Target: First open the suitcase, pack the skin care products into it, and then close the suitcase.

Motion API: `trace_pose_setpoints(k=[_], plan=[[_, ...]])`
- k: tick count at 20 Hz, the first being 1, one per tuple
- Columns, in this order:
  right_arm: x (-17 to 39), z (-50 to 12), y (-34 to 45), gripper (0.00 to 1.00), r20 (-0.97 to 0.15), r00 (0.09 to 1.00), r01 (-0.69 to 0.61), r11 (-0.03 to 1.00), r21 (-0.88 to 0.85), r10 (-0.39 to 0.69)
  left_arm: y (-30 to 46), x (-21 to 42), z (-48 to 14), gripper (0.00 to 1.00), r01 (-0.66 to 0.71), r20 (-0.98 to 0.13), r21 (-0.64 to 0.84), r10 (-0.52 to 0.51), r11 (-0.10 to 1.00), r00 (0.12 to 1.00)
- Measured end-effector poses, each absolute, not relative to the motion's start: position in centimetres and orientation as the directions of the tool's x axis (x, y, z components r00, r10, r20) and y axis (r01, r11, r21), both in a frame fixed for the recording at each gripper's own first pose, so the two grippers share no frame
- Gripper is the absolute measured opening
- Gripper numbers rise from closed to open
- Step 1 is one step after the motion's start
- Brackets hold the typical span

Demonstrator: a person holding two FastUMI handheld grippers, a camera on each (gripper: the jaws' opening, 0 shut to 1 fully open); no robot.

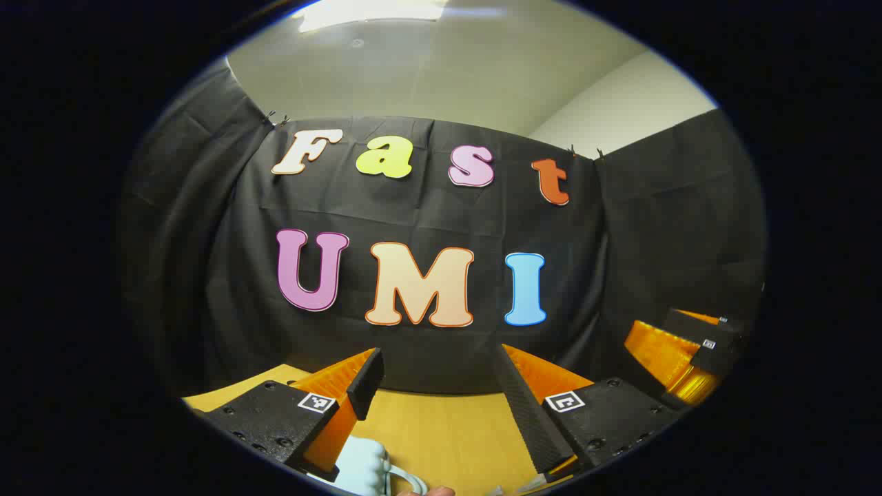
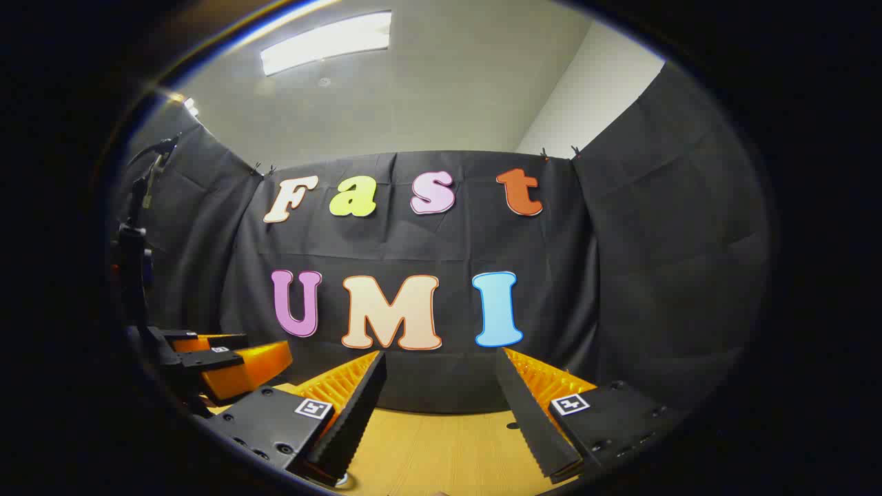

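Both held level over the yellow wooden counter [image 1: 441, 427], left claw [image 1: 441, 393] and right claw [image 2: 441, 393] spread wide, gripping nothing. Pale blue moulded plastic thing [image 1: 362, 465] sits low by the left claw, maybe the suitcase, hard to tell. Probably light, rigid, slippery; best taken by an edge or handle.

A pale blue ridged thing [image 1: 363, 465] is cut off at the left gripper view's bottom edge.

Bare table [image 2: 441, 448] lies open ahead of both grippers up to the cloth wall [image 2: 413, 386].
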State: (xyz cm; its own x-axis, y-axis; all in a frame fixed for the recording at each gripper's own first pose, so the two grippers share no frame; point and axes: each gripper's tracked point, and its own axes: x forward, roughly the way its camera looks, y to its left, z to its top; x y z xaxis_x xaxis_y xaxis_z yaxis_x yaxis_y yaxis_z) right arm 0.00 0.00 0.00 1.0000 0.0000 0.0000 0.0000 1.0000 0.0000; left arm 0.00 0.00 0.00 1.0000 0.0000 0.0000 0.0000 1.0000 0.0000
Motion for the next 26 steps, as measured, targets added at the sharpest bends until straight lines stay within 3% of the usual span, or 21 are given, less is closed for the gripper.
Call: trace_pose_setpoints(k=[10,16,26], plan=[[1.5,-1.8,-3.0,0.99,-0.014,1.000,0.003,1.000,0.019,-0.003,-0.3,0.4,-3.0,0.94,-0.060,-0.053,0.054,0.063,0.997,0.997],[1.8,-3.0,-4.5,0.99,-0.010,0.997,-0.072,0.997,0.029,0.072,-0.2,0.3,-6.9,0.94,-0.127,-0.136,0.116,0.142,0.985,0.980],[1.9,-5.6,-4.8,0.98,-0.087,0.996,-0.020,1.000,0.015,0.021,1.0,-3.3,-20.1,0.96,-0.028,-0.442,0.188,0.110,0.982,0.890]])
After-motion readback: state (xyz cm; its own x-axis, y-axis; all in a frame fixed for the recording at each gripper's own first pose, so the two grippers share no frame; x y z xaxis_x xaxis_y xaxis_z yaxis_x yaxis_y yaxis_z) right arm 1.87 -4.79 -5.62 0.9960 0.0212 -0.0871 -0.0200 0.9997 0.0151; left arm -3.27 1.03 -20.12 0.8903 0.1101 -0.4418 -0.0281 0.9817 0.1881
